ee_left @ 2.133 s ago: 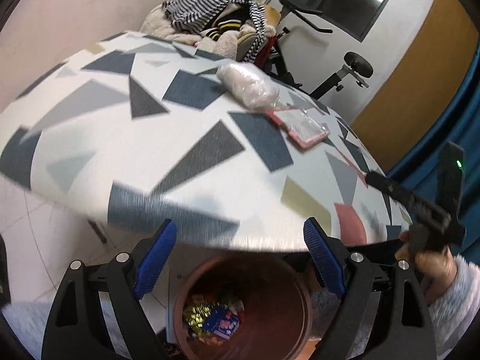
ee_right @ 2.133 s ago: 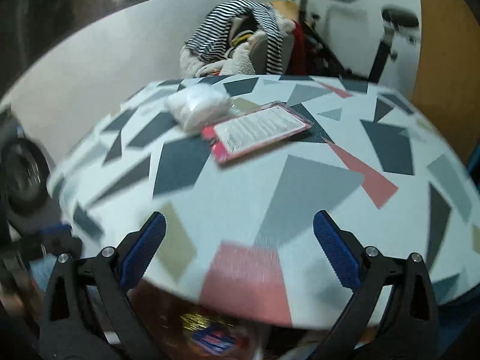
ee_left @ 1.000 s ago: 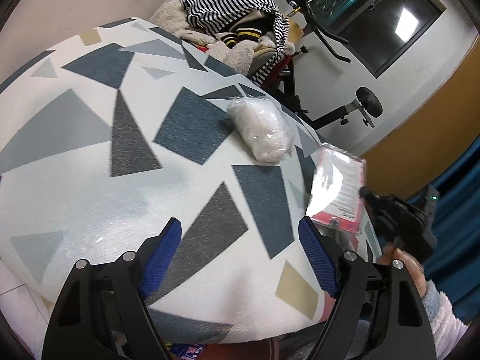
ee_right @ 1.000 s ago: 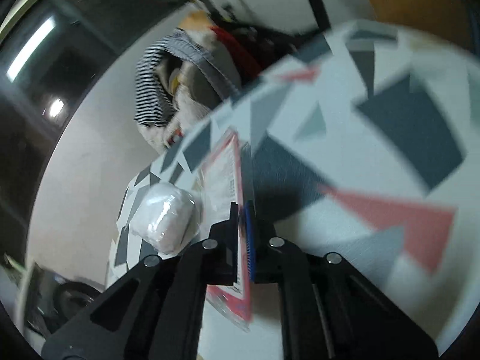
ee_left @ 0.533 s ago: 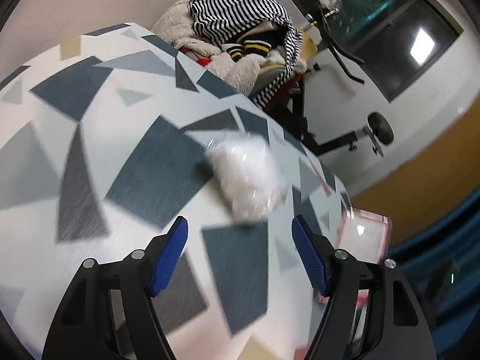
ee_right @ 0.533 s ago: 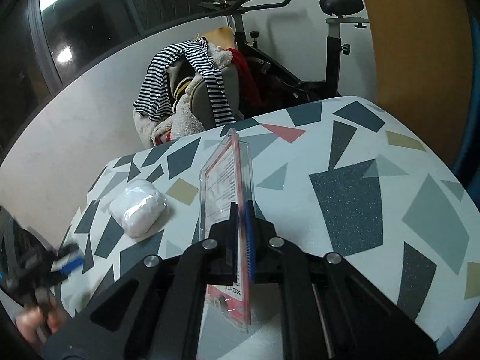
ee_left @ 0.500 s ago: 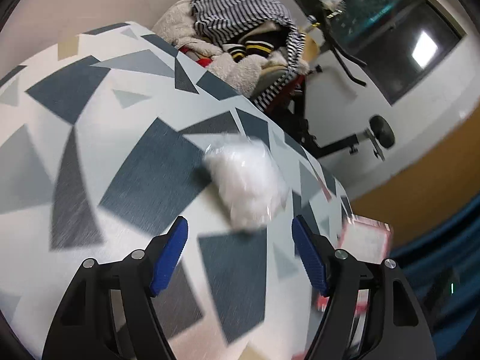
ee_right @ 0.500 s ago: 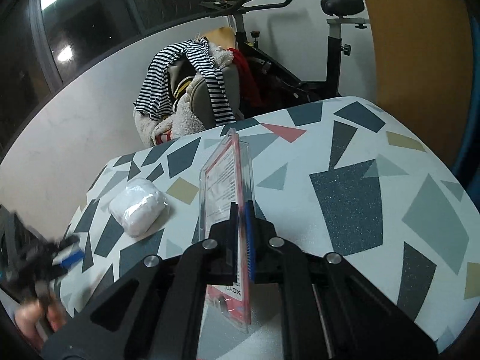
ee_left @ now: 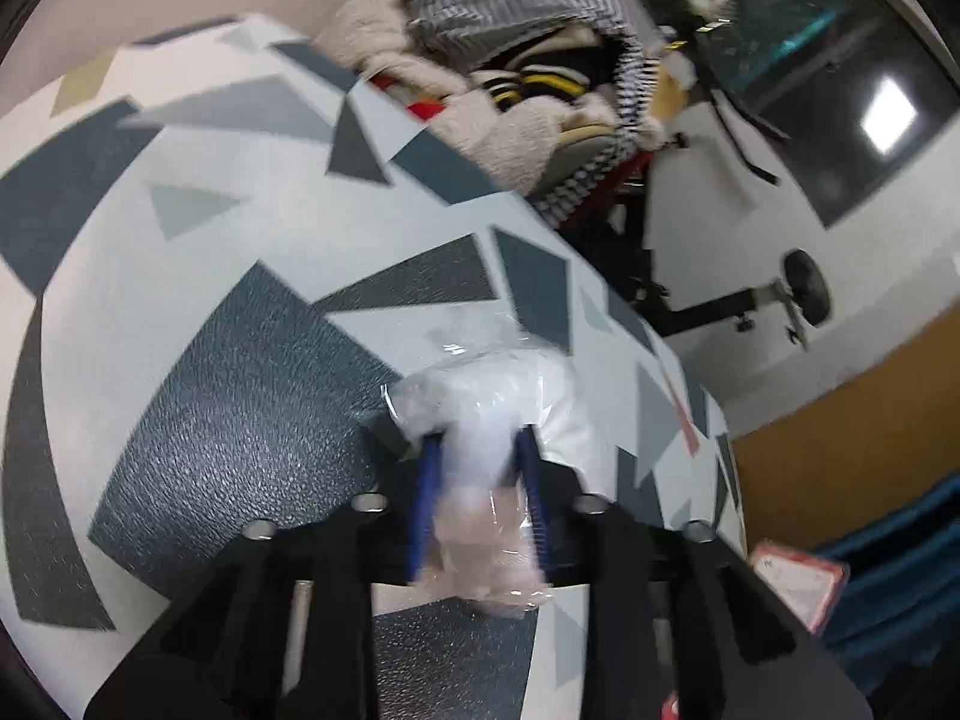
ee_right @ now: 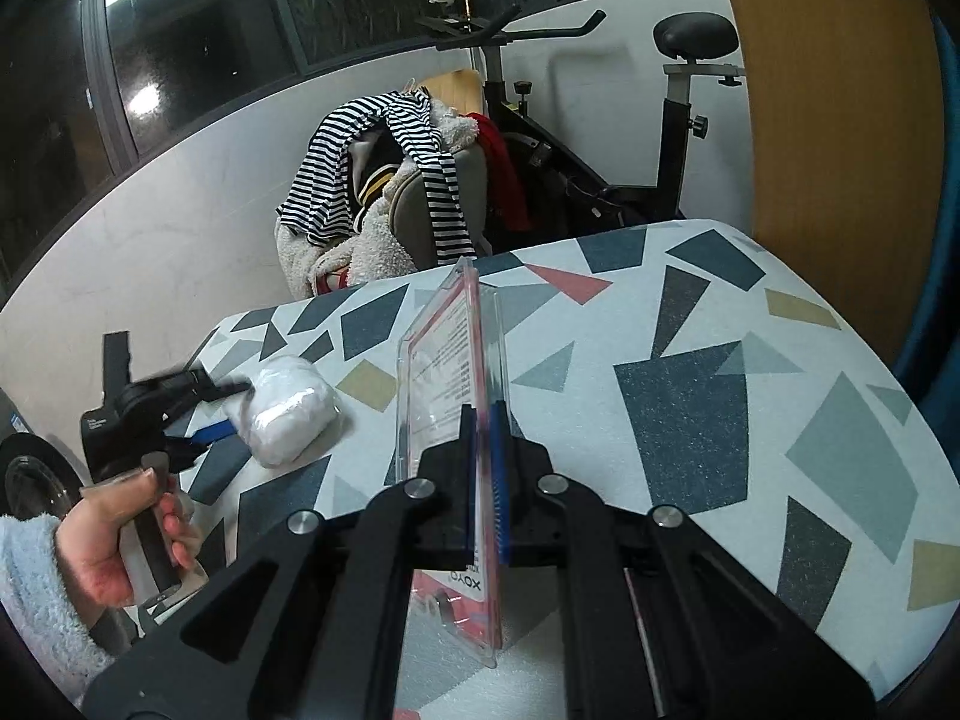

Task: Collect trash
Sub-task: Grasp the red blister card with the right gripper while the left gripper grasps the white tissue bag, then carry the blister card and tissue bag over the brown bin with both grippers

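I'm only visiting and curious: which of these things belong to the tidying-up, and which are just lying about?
Part of the job:
- white plastic-wrapped bundle, pinched by the left gripper, whose jaws have just been closing
- clear red-backed package, clamped in the right gripper

Just lying about:
- striped clothes pile
- exercise bike
- patterned table

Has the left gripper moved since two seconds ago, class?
Yes. The left gripper has moved away from the table edge, across the table towards the clothes pile; its jaws have just been closing on the white bag.

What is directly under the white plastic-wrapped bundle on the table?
The white bundle lies on the patterned tabletop. The left tool has just been closing around its near end. The surface right beneath it is covered by the bundle.
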Available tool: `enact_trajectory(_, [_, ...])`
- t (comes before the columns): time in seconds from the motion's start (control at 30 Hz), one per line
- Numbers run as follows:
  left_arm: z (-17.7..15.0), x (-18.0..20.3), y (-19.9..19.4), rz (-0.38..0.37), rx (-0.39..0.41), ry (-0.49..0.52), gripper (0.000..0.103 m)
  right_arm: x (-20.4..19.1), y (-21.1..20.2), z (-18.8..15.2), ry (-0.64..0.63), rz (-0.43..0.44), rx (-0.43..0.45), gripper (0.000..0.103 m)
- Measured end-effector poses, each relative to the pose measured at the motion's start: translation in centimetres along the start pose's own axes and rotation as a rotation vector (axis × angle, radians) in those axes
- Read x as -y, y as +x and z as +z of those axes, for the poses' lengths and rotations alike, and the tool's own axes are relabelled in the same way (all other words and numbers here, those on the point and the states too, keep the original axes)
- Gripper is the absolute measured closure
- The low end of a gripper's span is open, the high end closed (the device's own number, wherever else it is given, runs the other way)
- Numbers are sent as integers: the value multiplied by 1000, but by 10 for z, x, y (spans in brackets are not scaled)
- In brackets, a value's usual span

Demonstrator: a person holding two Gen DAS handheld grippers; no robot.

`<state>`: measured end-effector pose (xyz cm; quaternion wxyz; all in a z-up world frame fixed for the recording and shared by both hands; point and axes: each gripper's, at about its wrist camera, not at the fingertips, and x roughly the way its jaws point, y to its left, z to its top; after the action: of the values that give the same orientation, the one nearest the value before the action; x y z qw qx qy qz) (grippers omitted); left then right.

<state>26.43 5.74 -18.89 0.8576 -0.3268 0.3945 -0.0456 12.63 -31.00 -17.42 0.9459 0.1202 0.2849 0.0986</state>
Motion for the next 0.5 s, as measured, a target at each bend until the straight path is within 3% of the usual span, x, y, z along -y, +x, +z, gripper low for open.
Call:
enact_trajectory(0.2, [-14,8,-43,-39,0,204,86,-4,-7,-4,-1,21,7,94])
enact_trajectory(0.5, [-74,15,-144,-30,33,433,86,-29,-35,-24,-27,57,16,94])
